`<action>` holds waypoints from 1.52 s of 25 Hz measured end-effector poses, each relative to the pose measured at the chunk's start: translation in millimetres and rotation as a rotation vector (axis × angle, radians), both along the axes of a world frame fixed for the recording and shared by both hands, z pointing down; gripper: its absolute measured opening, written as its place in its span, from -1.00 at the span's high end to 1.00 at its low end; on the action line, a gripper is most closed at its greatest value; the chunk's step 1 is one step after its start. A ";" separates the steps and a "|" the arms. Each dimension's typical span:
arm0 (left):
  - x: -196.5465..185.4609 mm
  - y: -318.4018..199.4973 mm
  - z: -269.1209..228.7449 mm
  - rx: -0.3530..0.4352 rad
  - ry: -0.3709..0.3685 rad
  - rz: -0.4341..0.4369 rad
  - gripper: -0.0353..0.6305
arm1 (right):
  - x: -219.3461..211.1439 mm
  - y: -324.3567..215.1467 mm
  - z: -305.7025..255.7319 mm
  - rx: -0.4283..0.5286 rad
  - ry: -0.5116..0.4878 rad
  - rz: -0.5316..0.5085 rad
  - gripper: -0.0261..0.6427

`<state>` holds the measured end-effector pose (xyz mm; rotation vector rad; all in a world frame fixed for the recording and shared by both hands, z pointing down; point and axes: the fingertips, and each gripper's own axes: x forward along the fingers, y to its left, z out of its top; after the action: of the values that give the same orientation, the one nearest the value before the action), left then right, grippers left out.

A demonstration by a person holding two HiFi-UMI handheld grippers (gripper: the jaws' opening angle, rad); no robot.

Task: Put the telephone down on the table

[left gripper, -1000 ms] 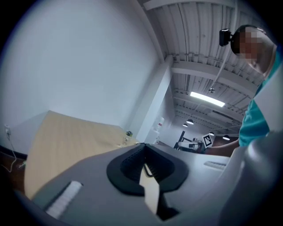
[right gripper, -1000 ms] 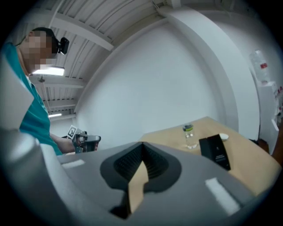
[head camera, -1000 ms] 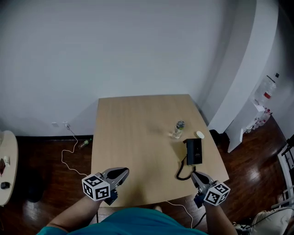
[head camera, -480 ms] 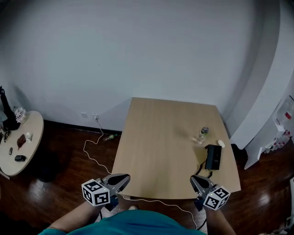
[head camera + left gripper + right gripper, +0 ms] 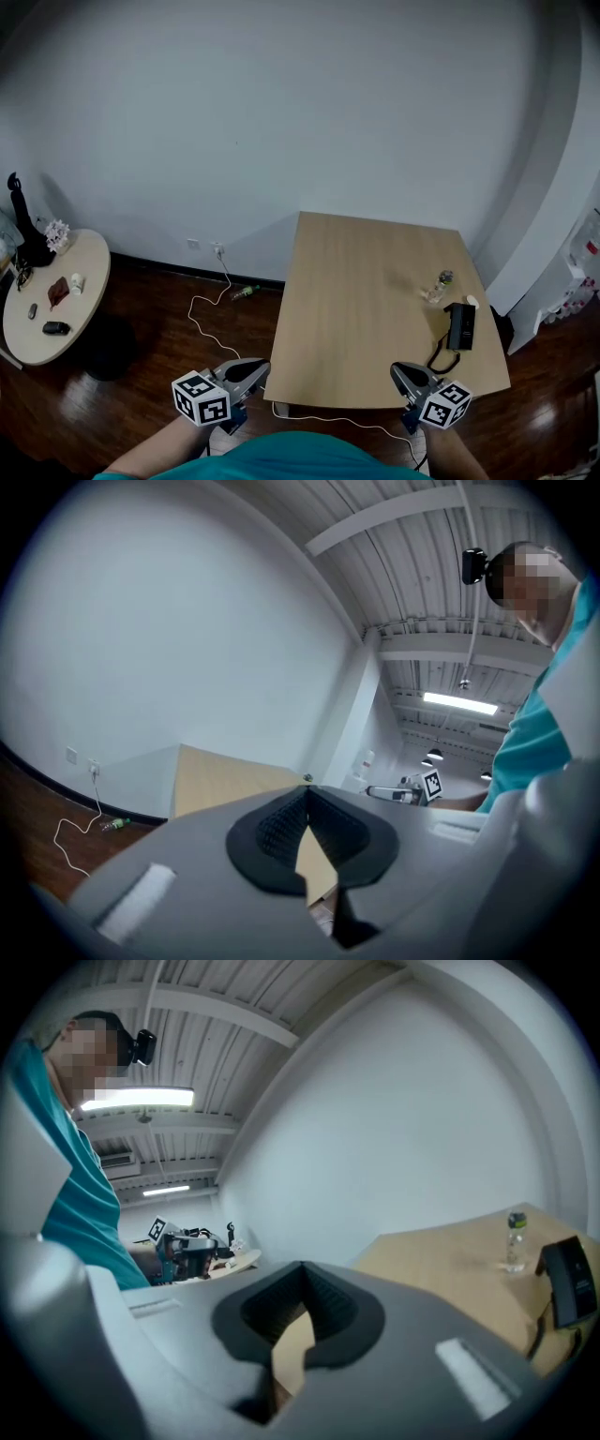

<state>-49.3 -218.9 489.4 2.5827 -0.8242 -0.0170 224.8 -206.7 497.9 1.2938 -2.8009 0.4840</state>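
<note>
Any writing on the telephone [image 5: 459, 327] is too small to read.

Worktop: I see a light wooden rectangle [image 5: 366, 309], its far side close to the white wall.
Right side of it: a black telephone [image 5: 459, 326] lies flat, and its dark cord [image 5: 437, 354] curls towards the near edge.
Near the telephone: a small clear bottle [image 5: 439, 284] upright, and a small white thing [image 5: 472, 302] I cannot identify.
Floor [image 5: 141, 394]: dark wood, with a white cable [image 5: 208, 314] and a small bottle lying down [image 5: 246, 292].
Round worktop [image 5: 42, 342]: a few small items at the far left.
</note>
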 end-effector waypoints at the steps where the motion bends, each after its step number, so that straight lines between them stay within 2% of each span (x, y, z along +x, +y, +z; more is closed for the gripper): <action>1: -18.5 -0.4 2.1 -0.004 0.002 0.005 0.88 | -19.2 -0.7 -0.3 -0.002 0.001 0.005 0.92; 7: -125.1 -0.6 9.0 -0.008 -0.010 0.065 0.88 | -138.1 0.6 11.1 -0.044 -0.049 0.042 0.92; 10: -161.1 -3.1 8.7 0.000 -0.018 0.063 0.88 | -183.5 5.3 11.3 -0.058 -0.032 0.025 0.92; 12: -176.3 -2.3 8.5 0.010 -0.016 0.061 0.88 | -197.7 7.4 5.6 -0.048 -0.012 0.024 0.92; 18: -196.4 7.0 3.2 0.021 -0.003 0.078 0.88 | -205.4 13.9 -15.0 0.000 -0.003 0.068 0.92; 27: -187.8 35.5 -3.4 0.040 -0.016 0.091 0.88 | -200.9 46.9 -9.1 0.003 -0.016 0.067 0.92; 30: -189.6 52.5 -4.1 0.046 -0.035 0.061 0.88 | -201.8 54.3 -9.8 0.008 -0.018 0.028 0.92; 34: -195.9 76.0 -5.8 0.049 -0.056 -0.025 0.88 | -200.5 59.7 -7.0 0.014 -0.033 -0.045 0.92; 38: -203.6 100.1 -4.8 0.033 -0.035 -0.099 0.88 | -202.7 70.3 0.4 0.007 -0.020 -0.106 0.92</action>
<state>-253.0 -118.7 484.6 2.5771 -0.9716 -0.0142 22.0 -136.5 498.4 1.1396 -2.8712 0.4861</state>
